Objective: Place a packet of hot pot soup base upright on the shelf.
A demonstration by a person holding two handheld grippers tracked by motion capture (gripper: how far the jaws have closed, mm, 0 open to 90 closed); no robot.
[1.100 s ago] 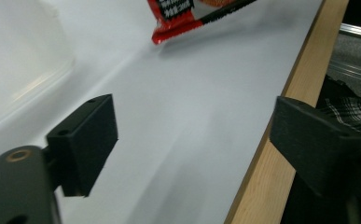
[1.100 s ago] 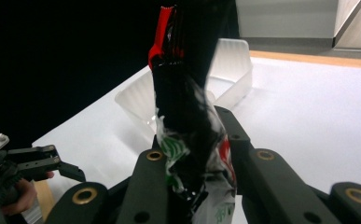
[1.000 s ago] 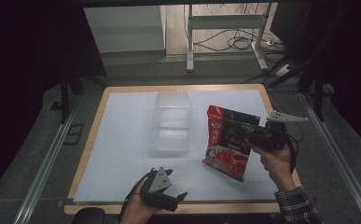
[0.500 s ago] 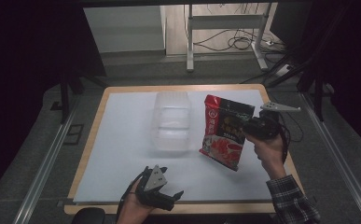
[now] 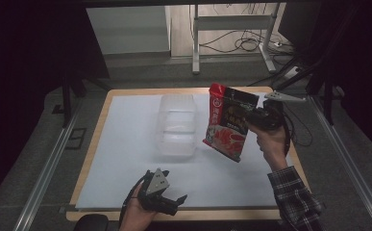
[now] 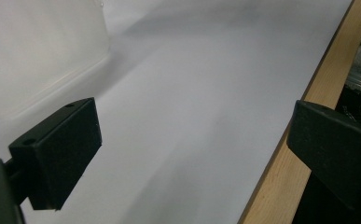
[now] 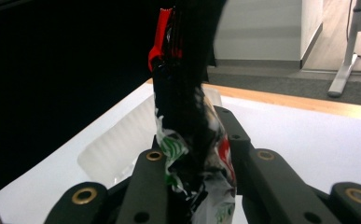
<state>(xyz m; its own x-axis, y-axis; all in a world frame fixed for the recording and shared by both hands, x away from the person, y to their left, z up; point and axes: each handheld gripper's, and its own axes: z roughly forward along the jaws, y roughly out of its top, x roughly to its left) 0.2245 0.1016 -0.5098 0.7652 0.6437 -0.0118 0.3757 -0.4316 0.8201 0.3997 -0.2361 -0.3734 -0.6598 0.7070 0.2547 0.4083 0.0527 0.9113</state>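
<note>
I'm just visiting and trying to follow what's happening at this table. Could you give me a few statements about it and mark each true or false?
1. The right claw grips a red and black packet. True.
2. The packet lies flat on the table. False: it is held up above the white sheet.
3. The left claw holds the clear plastic container. False: its jaws stand open with nothing between them.
4. The container sits left of the packet in the high view. True.

My bench (image 5: pixel 102 144) carries a white mat with a wooden edge showing round it. Behind it on the grey floor (image 5: pixel 140 72) stand white metal frame legs (image 5: pixel 195 43), with loose cables (image 5: pixel 241 45) beside them.
</note>
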